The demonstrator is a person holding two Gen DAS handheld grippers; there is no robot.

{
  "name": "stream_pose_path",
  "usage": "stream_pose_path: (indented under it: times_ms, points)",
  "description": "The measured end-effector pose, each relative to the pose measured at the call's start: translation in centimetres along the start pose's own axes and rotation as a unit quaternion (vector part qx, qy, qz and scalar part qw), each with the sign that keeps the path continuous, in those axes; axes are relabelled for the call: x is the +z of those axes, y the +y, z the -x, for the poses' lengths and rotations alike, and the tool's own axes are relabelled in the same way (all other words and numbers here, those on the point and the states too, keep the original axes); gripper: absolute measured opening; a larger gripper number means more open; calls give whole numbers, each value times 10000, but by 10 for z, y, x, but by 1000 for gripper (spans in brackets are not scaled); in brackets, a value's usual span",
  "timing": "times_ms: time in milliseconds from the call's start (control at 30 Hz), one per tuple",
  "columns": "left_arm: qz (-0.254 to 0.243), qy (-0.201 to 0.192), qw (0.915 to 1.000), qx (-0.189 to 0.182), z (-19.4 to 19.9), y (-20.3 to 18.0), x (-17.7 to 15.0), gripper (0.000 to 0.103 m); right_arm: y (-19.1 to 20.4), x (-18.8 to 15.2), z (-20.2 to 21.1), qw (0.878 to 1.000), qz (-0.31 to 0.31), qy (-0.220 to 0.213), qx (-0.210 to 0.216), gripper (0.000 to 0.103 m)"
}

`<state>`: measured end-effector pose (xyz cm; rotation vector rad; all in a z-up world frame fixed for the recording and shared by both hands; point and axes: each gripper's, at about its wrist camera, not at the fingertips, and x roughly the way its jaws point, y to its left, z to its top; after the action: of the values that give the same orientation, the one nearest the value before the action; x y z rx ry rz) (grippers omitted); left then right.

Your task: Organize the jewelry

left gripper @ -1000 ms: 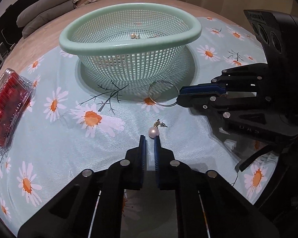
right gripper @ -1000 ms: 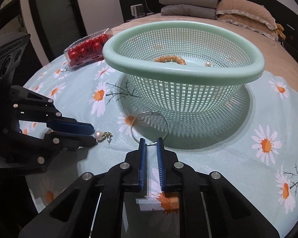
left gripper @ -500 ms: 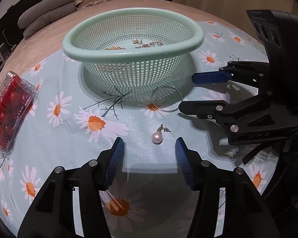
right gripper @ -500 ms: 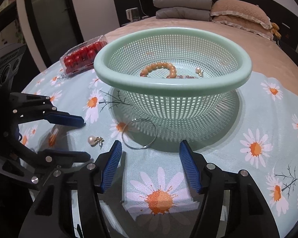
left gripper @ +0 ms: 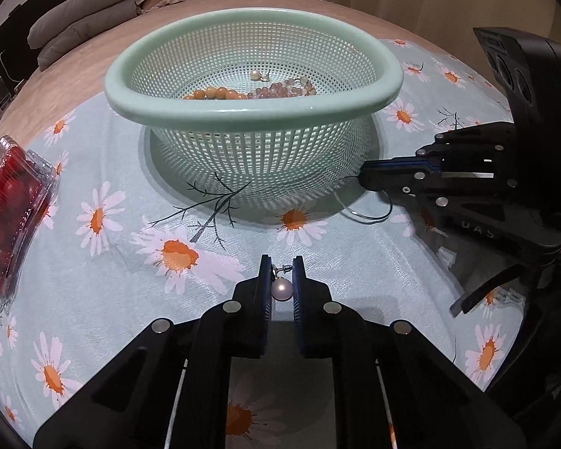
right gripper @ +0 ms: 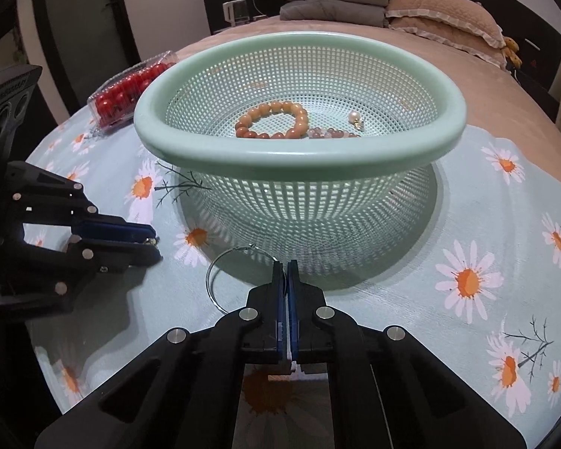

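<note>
Pearl earring (left gripper: pixel 281 289) sits pinched between the narrowly closed fingers of the left gripper (left gripper: pixel 281 275), above the daisy-print cloth (left gripper: pixel 93 299). Right gripper (right gripper: pixel 287 273) is clamped on the wire hoop (right gripper: pixel 220 277) just in front of the green basket (right gripper: pixel 299 159), which holds two beaded bracelets (right gripper: pixel 271 119) and another pearl earring (right gripper: pixel 354 118).

The box of red balls (left gripper: pixel 9 217) is cut off at the left edge; the basket (right gripper: pixel 299 157) rim hides part of the pink bracelet (right gripper: pixel 331 133).
</note>
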<state>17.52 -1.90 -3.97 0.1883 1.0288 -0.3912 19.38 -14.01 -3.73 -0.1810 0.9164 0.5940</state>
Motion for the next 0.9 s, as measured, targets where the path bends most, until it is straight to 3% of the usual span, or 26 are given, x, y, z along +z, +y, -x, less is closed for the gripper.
stream_pose_path:
  times_ms: [267,567,900]
  points:
    - [126,19,9998,118,16,14,-4,12,-24,-9,42,9994,-200,-225,-146,2]
    - [159,-222,9992,277,52,32,8,12,-35,16,102,9967,-130,-690,-418,2]
    - [61,-506,9977,437,81,39,37,12,-36,42,121,9948,-1,-854,-561,2]
